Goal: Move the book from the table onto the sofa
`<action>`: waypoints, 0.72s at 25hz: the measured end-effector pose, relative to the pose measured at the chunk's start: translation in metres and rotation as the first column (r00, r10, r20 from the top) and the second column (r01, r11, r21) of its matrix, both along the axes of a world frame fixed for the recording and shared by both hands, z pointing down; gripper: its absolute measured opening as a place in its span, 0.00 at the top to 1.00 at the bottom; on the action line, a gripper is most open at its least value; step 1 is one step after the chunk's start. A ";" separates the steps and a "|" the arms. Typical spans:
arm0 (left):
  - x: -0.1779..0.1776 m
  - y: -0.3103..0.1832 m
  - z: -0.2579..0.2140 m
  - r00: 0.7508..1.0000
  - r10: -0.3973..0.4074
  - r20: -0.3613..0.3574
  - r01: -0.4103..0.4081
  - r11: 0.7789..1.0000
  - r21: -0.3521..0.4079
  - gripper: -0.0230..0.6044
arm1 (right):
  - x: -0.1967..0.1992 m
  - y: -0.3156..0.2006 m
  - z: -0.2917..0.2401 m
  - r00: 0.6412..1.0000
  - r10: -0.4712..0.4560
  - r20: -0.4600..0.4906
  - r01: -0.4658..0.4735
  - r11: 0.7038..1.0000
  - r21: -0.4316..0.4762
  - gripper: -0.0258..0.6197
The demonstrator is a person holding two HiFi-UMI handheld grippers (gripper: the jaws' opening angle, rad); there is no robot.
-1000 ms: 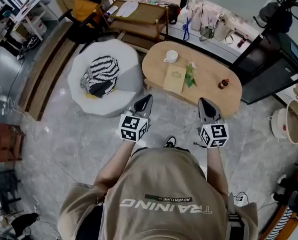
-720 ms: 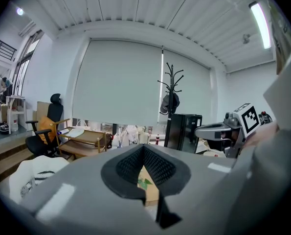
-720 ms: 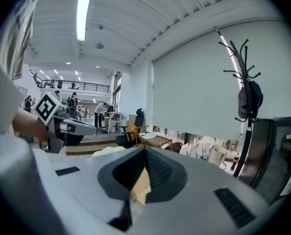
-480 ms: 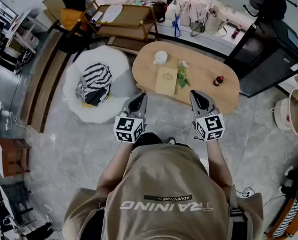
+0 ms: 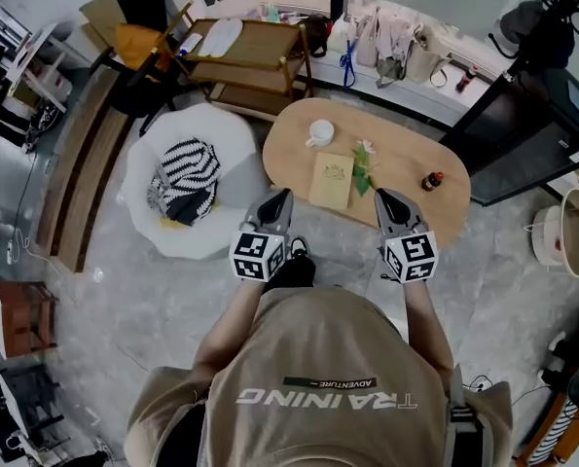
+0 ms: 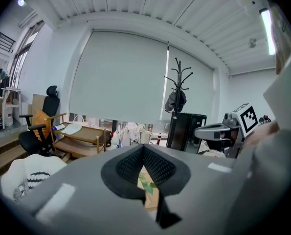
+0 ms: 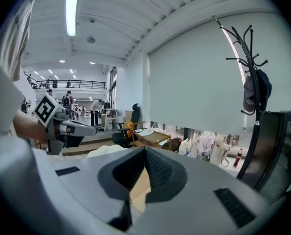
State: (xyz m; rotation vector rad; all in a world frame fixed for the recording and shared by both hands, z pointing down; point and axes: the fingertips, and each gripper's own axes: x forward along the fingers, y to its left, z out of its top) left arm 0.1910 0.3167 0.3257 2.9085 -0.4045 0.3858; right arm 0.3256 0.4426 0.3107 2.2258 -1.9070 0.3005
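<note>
A tan book [image 5: 332, 180] lies flat on the oval wooden table [image 5: 406, 212], near its front edge. My left gripper [image 5: 283, 196] is shut and empty, its tip just short of the table edge, left of the book. My right gripper [image 5: 381, 197] is shut and empty too, at the table's front edge, right of the book. The white round sofa [image 5: 240, 139] stands left of the table with a striped cushion [image 5: 187, 168] on it. In the left gripper view a strip of the book [image 6: 148, 189] shows through the gap under the shut jaws.
On the table stand a white cup [image 5: 320, 132], a small plant sprig [image 5: 364, 166] beside the book and a dark little bottle [image 5: 431, 179]. A wooden shelf cart [image 5: 245, 54] is behind the sofa, a black cabinet [image 5: 532, 134] at the right. A coat rack [image 6: 178, 89] stands far ahead.
Both grippers have advanced toward the table and now flank the book at the table's front edge. Their jaws stayed shut.
</note>
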 end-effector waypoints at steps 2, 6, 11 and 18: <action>0.006 -0.018 0.004 1.000 0.011 -0.001 -0.011 1.000 0.001 0.95 | 0.008 -0.018 -0.002 1.000 0.010 -0.003 -0.010 1.000 -0.008 0.95; 0.034 -0.062 0.014 0.999 0.051 -0.012 -0.052 0.999 -0.009 0.95 | 0.035 -0.056 -0.002 0.999 0.036 -0.015 -0.037 0.999 -0.025 0.95; 0.065 -0.097 0.020 0.992 0.130 0.004 -0.130 0.991 -0.011 0.95 | 0.059 -0.083 0.014 0.995 0.103 0.008 -0.102 0.992 -0.076 0.95; 0.085 -0.122 0.054 0.980 0.184 0.081 -0.177 0.981 -0.081 0.95 | 0.067 -0.104 0.042 0.986 0.150 0.069 -0.139 0.981 -0.134 0.95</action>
